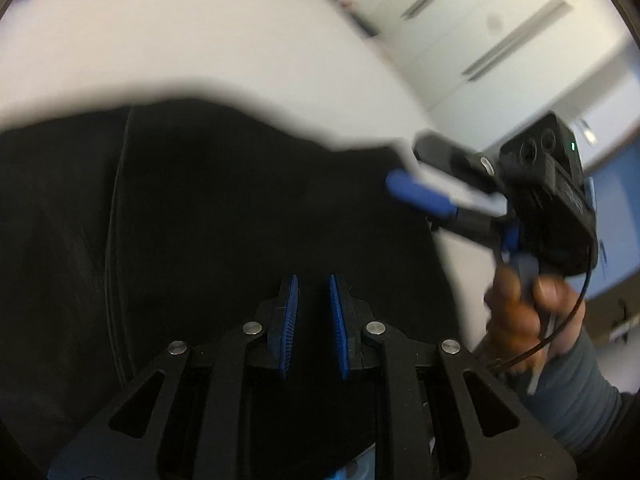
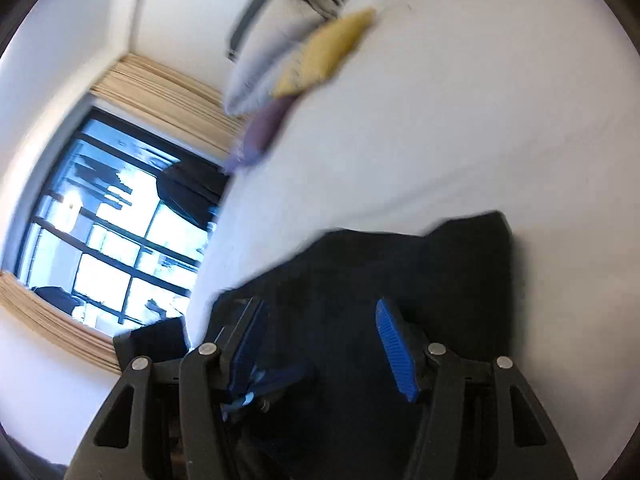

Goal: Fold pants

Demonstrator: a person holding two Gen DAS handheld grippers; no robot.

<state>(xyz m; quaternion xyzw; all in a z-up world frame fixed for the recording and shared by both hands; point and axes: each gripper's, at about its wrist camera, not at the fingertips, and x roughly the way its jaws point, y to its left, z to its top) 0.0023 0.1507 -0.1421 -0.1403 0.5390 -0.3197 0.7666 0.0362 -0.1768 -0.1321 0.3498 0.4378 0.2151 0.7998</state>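
Note:
Black pants (image 1: 208,208) lie spread on a white bed (image 1: 200,40). My left gripper (image 1: 313,280) hovers over the middle of the dark cloth, its blue pads a narrow gap apart with nothing visibly between them. My right gripper (image 2: 320,308) is wide open above the pants (image 2: 420,280), near their far edge. In the left wrist view the right gripper (image 1: 400,188) comes in from the right over the pants' right edge, held by a hand (image 1: 532,312). Both views are motion-blurred.
A grey pillow (image 2: 276,40), a yellow cloth (image 2: 324,52) and a purple one (image 2: 264,128) lie at the bed's far end. A large window (image 2: 112,232) with beige curtains is on the left. White wardrobe doors (image 1: 500,40) stand beyond the bed.

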